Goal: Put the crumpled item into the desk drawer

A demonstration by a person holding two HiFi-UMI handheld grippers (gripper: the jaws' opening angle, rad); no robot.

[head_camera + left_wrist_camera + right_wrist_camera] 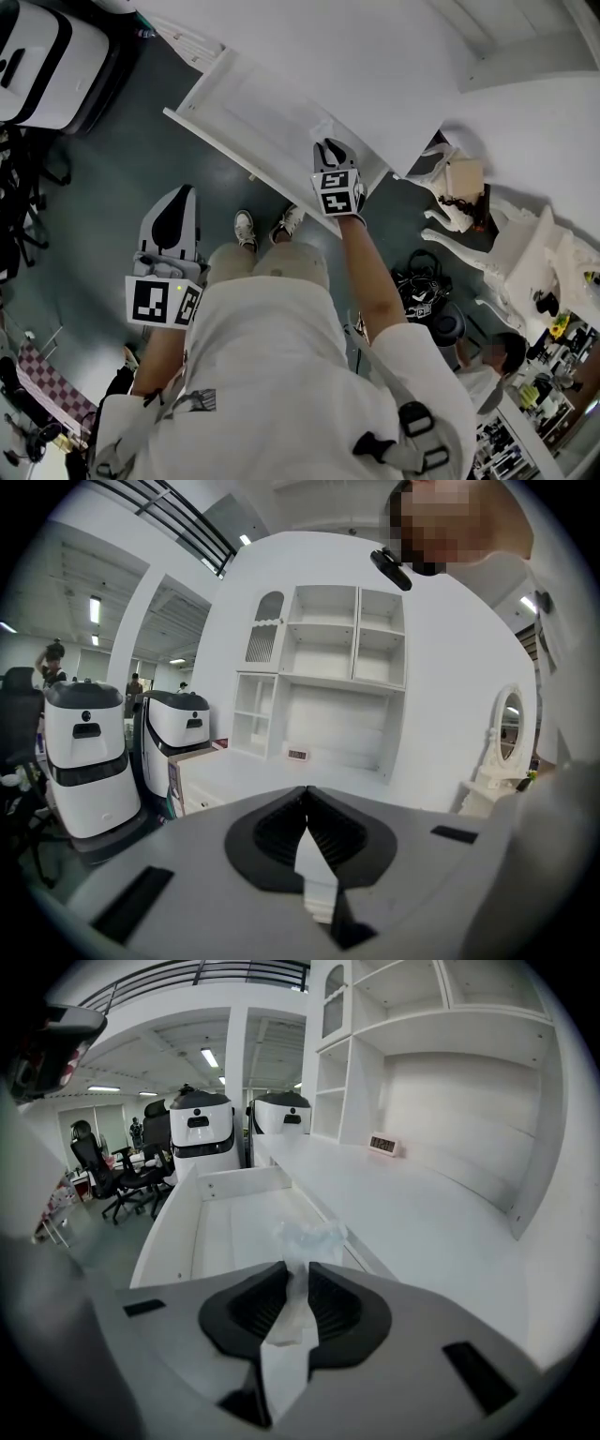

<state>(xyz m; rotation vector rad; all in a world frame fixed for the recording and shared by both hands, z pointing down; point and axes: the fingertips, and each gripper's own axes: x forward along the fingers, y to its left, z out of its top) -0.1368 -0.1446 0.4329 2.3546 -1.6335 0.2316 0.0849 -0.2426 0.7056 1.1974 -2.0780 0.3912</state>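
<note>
A crumpled clear plastic item (307, 1239) sticks out between the tips of my right gripper (298, 1265), which is shut on it. That gripper (330, 150) points downward over the near end of the open white desk drawer (169, 1232), whose bare floor lies just beyond the item. In the head view the drawer (225, 145) juts out from the white desk (394, 84). My left gripper (307, 791) is shut with nothing in it. It hangs off to the left (173, 217), away from the drawer and over the dark floor.
The desk top (422, 1222) carries a small clock (382, 1144) below white shelving (328, 649). Two white wheeled machines (211, 1129) and office chairs (108, 1166) stand beyond the drawer. An ornate white dressing table (525, 253) and a seated person (487, 370) are at right.
</note>
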